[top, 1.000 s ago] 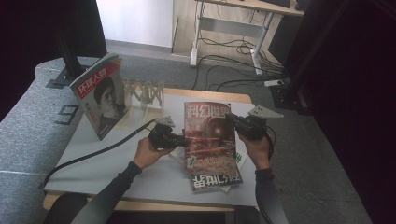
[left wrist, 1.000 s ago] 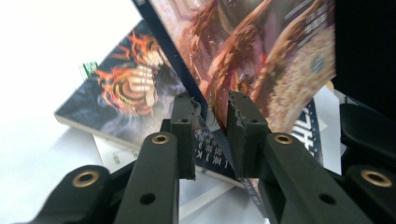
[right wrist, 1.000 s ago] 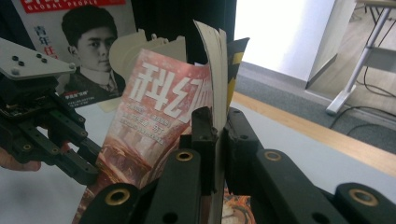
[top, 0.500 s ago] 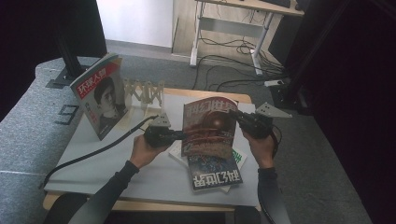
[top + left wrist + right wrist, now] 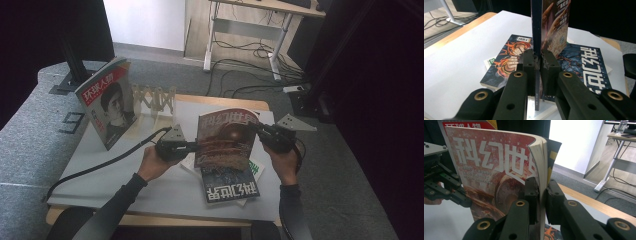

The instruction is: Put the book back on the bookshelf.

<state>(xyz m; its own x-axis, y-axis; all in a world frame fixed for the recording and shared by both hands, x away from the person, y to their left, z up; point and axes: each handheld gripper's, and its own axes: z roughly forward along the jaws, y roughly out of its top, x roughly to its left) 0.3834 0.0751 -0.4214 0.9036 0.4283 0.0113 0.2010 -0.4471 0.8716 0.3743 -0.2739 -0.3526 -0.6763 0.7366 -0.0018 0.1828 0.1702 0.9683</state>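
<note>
A red-covered magazine (image 5: 225, 137) stands upright above the table, held by its two side edges. My left gripper (image 5: 197, 146) is shut on its spine edge, which the left gripper view shows pinched between the black pads (image 5: 537, 56). Over on the magazine's other side, my right gripper (image 5: 257, 129) is shut on the page edge (image 5: 542, 186), and the cover (image 5: 499, 177) faces left in the right gripper view. Beneath it a second magazine (image 5: 227, 187) with a dark blue cover lies flat (image 5: 586, 65).
Another magazine (image 5: 107, 107) with a red title stands propped at the back left of the white table (image 5: 100, 165), next to a wooden rack (image 5: 157, 100). A green-and-white booklet (image 5: 256, 167) pokes out under the flat magazine. Desk legs and cables lie on the floor beyond.
The red magazine has been tipped up from lying nearly flat on the other one to standing upright. Both hands have risen a little with it.
</note>
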